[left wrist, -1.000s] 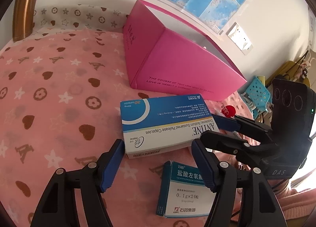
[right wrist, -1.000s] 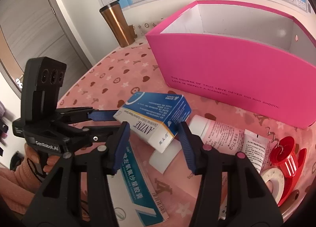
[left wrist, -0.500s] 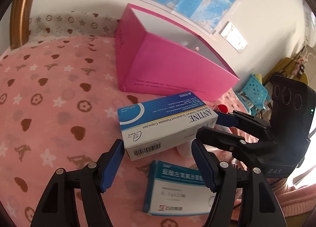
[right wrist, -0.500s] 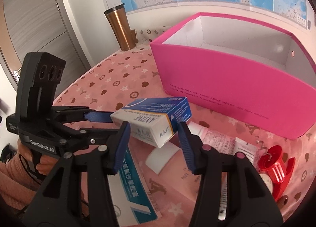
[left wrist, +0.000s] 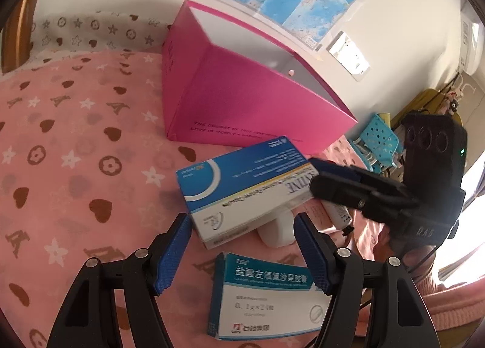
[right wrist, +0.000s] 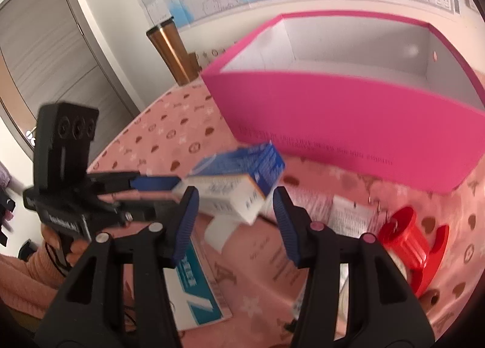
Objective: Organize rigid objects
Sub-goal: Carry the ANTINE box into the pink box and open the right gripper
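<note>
A blue and white medicine box (left wrist: 242,187) hangs tilted above the pink cloth, gripped by both grippers, one at each end. My left gripper (left wrist: 242,254) holds its near end between blue pads. My right gripper (right wrist: 235,214) holds the other end; it also shows in the left wrist view (left wrist: 333,184). The box also shows in the right wrist view (right wrist: 239,178), blurred. The open pink storage box (left wrist: 242,96) stands just behind, its white inside bare in the right wrist view (right wrist: 348,54).
A teal and white medicine box (left wrist: 266,296) lies under my left gripper. A white bottle (left wrist: 277,229) lies beneath the lifted box. A red tape dispenser (right wrist: 409,245) and a white tube (right wrist: 348,214) lie at the right. A copper tumbler (right wrist: 172,48) stands behind.
The blue and white box has risen off the cloth and tilted, moving toward the pink box. Both grippers have moved up with it.
</note>
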The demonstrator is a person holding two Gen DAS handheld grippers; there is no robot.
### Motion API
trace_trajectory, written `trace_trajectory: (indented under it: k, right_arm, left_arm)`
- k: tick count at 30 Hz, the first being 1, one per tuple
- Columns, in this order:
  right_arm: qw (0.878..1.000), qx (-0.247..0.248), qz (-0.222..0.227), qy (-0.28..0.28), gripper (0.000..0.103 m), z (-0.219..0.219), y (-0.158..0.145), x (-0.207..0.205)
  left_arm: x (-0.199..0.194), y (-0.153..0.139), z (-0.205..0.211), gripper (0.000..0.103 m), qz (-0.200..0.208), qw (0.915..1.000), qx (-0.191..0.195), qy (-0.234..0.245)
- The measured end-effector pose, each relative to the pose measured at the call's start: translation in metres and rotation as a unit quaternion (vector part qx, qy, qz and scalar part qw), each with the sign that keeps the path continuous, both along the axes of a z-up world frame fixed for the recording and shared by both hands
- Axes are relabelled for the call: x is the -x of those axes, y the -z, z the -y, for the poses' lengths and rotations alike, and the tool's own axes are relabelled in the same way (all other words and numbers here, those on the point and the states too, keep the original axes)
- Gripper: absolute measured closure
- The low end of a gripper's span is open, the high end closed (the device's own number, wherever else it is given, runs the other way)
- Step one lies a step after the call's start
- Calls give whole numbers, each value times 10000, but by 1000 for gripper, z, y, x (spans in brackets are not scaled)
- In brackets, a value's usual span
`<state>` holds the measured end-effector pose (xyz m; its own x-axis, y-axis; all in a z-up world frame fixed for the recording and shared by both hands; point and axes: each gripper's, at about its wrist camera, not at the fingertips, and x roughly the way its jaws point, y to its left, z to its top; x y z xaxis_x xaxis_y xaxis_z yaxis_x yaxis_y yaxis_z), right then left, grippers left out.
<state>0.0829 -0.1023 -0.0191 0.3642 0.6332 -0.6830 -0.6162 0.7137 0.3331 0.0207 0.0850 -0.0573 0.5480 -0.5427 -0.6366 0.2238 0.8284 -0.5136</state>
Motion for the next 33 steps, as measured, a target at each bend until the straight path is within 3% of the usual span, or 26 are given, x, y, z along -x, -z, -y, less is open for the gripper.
trace_trajectory:
  k: [5, 7, 13, 25, 33]
  right_arm:
    - [9996, 258, -130, -39, 51, -16, 2, -19]
    - [9993, 307, -194, -30, 60, -17, 7, -20]
    - [9995, 294, -118, -50, 63, -13, 4, -13]
    - [9995, 21, 269, 134, 63, 11, -37, -10]
    - [9972, -176, 688, 249, 63, 25, -79, -28]
  left_arm:
    - [-5, 6, -6, 32, -102, 9998, 142, -7]
    - [-4, 6, -6, 32, -81, 9999, 95, -30]
    - [0, -4, 3, 32, 17, 10000, 24, -77]
    - [-3, -62, 22, 32, 732, 9971, -169, -72]
    - [-39, -111, 39, 32, 1120, 9923, -531, -14]
